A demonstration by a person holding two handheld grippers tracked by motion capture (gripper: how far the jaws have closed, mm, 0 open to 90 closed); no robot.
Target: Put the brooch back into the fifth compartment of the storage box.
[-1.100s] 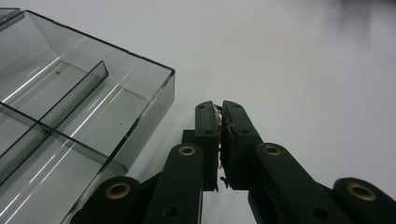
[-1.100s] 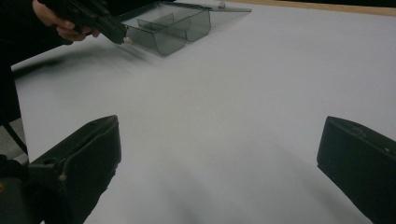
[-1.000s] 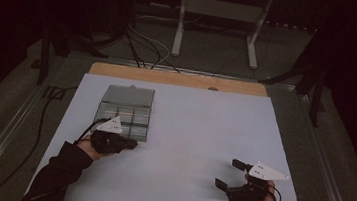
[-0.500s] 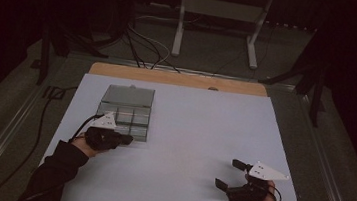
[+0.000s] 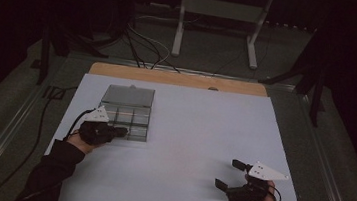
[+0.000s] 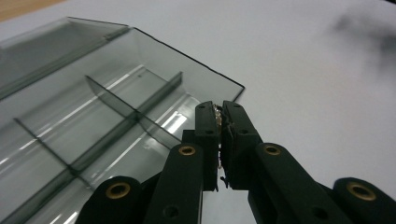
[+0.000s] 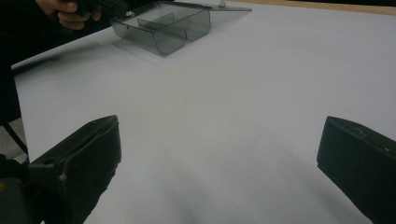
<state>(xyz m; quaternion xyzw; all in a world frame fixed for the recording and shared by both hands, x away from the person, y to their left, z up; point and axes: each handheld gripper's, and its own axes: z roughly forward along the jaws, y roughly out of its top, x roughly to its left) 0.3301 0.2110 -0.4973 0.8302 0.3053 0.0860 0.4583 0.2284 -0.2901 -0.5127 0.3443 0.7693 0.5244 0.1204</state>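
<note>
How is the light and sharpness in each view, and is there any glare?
High view: dim, dark surroundings, the white table sheet lit. Left gripper view: bright streaks of glare on the clear compartment box, fingers fairly sharp. Right gripper view: near fingers blurred.

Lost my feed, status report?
Left gripper shut on something small, above clear smoky plastic compartment box. Right gripper open, holding nothing. White table unobstructed.

White table (image 5: 198, 133), clear compartment box (image 5: 127, 111) atop.
</note>
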